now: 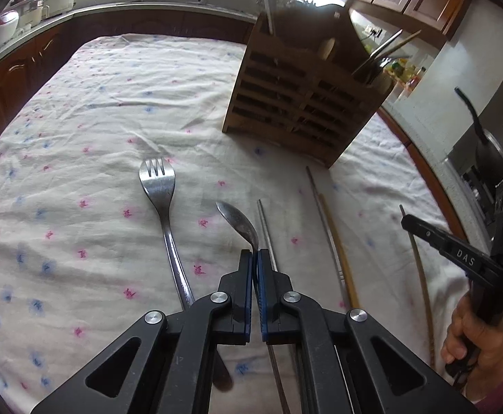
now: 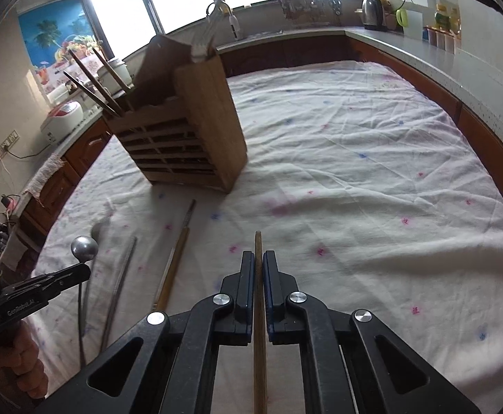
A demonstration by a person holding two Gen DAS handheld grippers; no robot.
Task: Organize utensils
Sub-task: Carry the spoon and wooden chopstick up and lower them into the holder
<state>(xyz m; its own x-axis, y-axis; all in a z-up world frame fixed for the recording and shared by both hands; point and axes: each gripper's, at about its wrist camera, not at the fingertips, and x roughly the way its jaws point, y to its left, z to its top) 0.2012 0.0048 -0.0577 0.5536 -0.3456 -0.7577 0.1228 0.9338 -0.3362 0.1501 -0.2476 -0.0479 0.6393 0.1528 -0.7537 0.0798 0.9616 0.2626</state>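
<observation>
From the left wrist view, the left gripper (image 1: pixel 255 255) is clamped tight on the neck of a steel spoon (image 1: pixel 238 222), whose bowl points away over the white cloth with small pink and blue flowers (image 1: pixel 89 110) that covers the table. Just left of it a steel fork (image 1: pixel 163 207) lies flat on the cloth, tines away. Close on the spoon's right lies a thin grey metal chopstick (image 1: pixel 267 234), and further right a pale wooden chopstick (image 1: pixel 337 241) beside another metal one. Beyond them stands a slatted wooden utensil holder (image 1: pixel 296 96), upright, with utensils already poking out of its top. At the right edge a hand (image 1: pixel 475 338) grips the handle of the right gripper (image 1: pixel 406 222), which holds a thin brown stick.

From the right wrist view, the right gripper (image 2: pixel 258 258) is closed on a brown wooden chopstick (image 2: pixel 259 310) that runs straight between its blue pads, tip forward above the cloth. The wooden holder (image 2: pixel 189 131) stands ahead and to the left, dark chopsticks leaning out of its near compartment. On the left the spoon's rounded bowl (image 2: pixel 85 248) sticks up from the left gripper (image 2: pixel 78 270), with the loose chopsticks lying on the cloth between the two tools.
</observation>
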